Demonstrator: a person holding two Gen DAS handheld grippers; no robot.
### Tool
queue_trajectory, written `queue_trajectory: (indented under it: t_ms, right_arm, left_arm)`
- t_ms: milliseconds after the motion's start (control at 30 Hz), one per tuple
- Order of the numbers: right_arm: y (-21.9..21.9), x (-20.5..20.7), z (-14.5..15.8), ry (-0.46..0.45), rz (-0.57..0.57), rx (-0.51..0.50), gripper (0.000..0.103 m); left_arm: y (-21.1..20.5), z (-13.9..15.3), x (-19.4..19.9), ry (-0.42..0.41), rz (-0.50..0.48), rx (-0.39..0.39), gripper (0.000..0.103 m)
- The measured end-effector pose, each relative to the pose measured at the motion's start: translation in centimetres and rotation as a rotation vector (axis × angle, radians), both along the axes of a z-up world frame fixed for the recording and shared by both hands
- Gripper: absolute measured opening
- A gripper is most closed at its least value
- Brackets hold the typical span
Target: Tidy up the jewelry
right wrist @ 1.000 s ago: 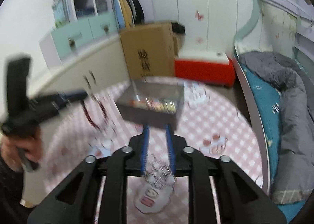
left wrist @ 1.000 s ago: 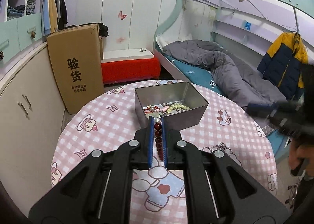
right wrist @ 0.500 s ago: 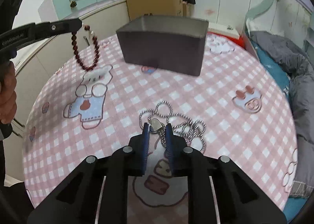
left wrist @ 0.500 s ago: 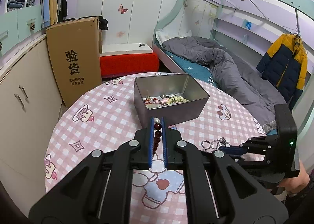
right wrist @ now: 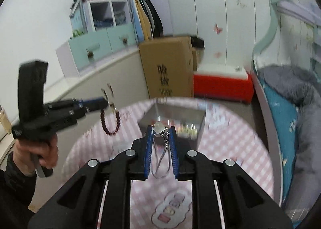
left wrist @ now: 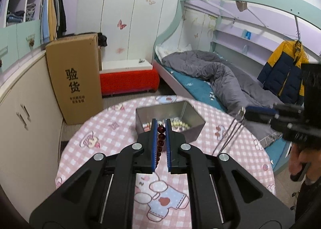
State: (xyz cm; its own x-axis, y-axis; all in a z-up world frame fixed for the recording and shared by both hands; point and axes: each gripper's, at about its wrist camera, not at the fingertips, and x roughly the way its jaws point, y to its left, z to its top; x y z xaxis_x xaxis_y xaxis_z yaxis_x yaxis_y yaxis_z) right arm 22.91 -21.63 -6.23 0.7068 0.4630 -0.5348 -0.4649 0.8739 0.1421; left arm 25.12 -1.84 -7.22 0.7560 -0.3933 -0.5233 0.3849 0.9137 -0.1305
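My left gripper (left wrist: 161, 123) is shut on a dark red bead bracelet (left wrist: 161, 140), held above the table in front of the open metal tin (left wrist: 192, 115). The bracelet also hangs as a loop in the right wrist view (right wrist: 111, 122) below the left gripper (right wrist: 104, 102). My right gripper (right wrist: 161, 128) is shut on a silver chain necklace (right wrist: 163, 148) by its pendant, lifted above the table. It also shows in the left wrist view (left wrist: 242, 112), the chain (left wrist: 228, 138) dangling down. The tin (right wrist: 180, 116) holds several pieces of jewelry.
The round table has a pink checked cloth (left wrist: 112, 134) with cartoon prints. A tall cardboard box (left wrist: 74, 80) and a red bench (left wrist: 128, 80) stand behind it. Cabinets (left wrist: 24, 112) are left, a bed (left wrist: 210, 76) right.
My right gripper has closed on the silver necklace and lifted it off the table toward the tin. My left gripper still holds the bracelet and has risen a little.
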Motion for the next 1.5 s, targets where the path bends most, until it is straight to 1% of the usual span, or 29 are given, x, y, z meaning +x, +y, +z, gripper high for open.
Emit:
queue_trajectory:
  t_ms: [133, 333, 467, 567, 633, 733, 800, 833, 900, 933, 1000, 1033, 1067, 1100, 1167, 1233, 1267, 1300, 1333, 1367, 1433, 1500]
  right_arm:
    - [0.4, 0.7, 3.2, -0.072, 0.017, 0.005, 0.015]
    - [0.9, 3.0, 6.4, -0.134, 0.023, 0.027, 0.013]
    - [0.6, 4.7, 7.6, -0.151, 0.017, 0.050, 0.013]
    - [0.7, 6.3, 7.2, -0.131, 0.021, 0.055, 0.013]
    - [0.7, 7.1, 6.3, -0.103, 0.011, 0.038, 0.013]
    - [0.6, 7.1, 3.7, -0.046, 0.000, 0.029, 0.015]
    - [0.2, 6.2, 0.5, 0.012, -0.006, 0.015, 0.026]
    - [0.1, 6.0, -0.6, 0.035, -0.014, 0.013, 0.028]
    - [-0.3, 5.3, -4.4, 0.125, -0.014, 0.026, 0.028]
    - [-0.2, 5.1, -5.6, 0.154, -0.016, 0.022, 0.028]
    - [0.6, 4.7, -8.8, 0.225, -0.005, -0.007, 0.028]
    - [1.3, 4.6, -10.0, 0.244, -0.005, -0.034, 0.028]
    - [1.7, 4.5, -10.6, 0.252, -0.004, -0.052, 0.031]
    - [2.4, 4.6, -11.3, 0.259, 0.002, -0.068, 0.039]
    - [3.3, 4.8, -12.2, 0.266, 0.006, -0.083, 0.047]
    - [3.8, 5.3, -13.3, 0.279, 0.001, -0.125, 0.047]
    - [4.2, 5.3, -14.0, 0.287, 0.007, -0.154, 0.042]
    - [4.7, 5.4, -14.7, 0.291, 0.011, -0.189, 0.029]
    - [4.8, 5.3, -15.0, 0.252, -0.001, -0.225, 0.027]
    - [4.9, 5.0, -15.1, 0.239, -0.004, -0.248, 0.023]
    - [4.6, 4.9, -14.9, 0.259, 0.013, -0.224, 0.021]
    - [4.4, 4.4, -14.6, 0.249, 0.020, -0.219, 0.020]
  left_arm:
    - [-0.2, 1.9, 0.5, -0.037, -0.010, -0.008, 0.007]
    - [-1.0, 3.9, 1.9, -0.074, -0.022, -0.012, 0.007]
    - [-2.1, 4.8, 3.5, -0.085, -0.042, -0.005, 0.007]
    - [-2.7, 4.7, 4.8, -0.072, -0.051, -0.008, 0.007]
    - [-3.2, 4.2, 5.8, -0.052, -0.050, -0.005, 0.007]
    - [-3.3, 3.3, 6.3, -0.032, -0.055, -0.009, 0.007]
    - [-3.3, 2.9, 6.2, -0.027, -0.057, -0.007, 0.007]
    - [-3.2, 2.8, 6.2, -0.025, -0.056, -0.004, 0.007]
    - [-2.9, 2.4, 5.9, -0.020, -0.056, -0.005, 0.007]
    - [-2.8, 2.3, 5.7, -0.018, -0.057, -0.006, 0.007]
    - [-2.6, 2.0, 5.4, -0.015, -0.055, -0.007, 0.007]
    - [-2.5, 1.9, 5.2, -0.013, -0.053, -0.009, 0.007]
    - [-2.5, 1.8, 5.1, -0.010, -0.051, -0.010, 0.007]
    - [-2.4, 1.6, 5.0, -0.006, -0.047, -0.010, 0.007]
    - [-2.1, 1.3, 4.9, 0.002, -0.043, -0.011, 0.007]
    - [-2.1, 1.1, 4.7, 0.006, -0.040, -0.010, 0.007]
    - [-2.0, 1.0, 4.5, 0.009, -0.038, -0.011, 0.007]
    - [-1.8, 1.0, 4.4, 0.010, -0.037, -0.012, 0.007]
    - [-1.7, 1.0, 4.3, 0.011, -0.035, -0.013, 0.007]
    - [-1.5, 1.0, 4.2, 0.012, -0.033, -0.015, 0.007]
    - [-1.4, 1.0, 4.1, 0.013, -0.029, -0.018, 0.007]
    - [-1.3, 1.0, 4.1, 0.013, -0.026, -0.023, 0.007]
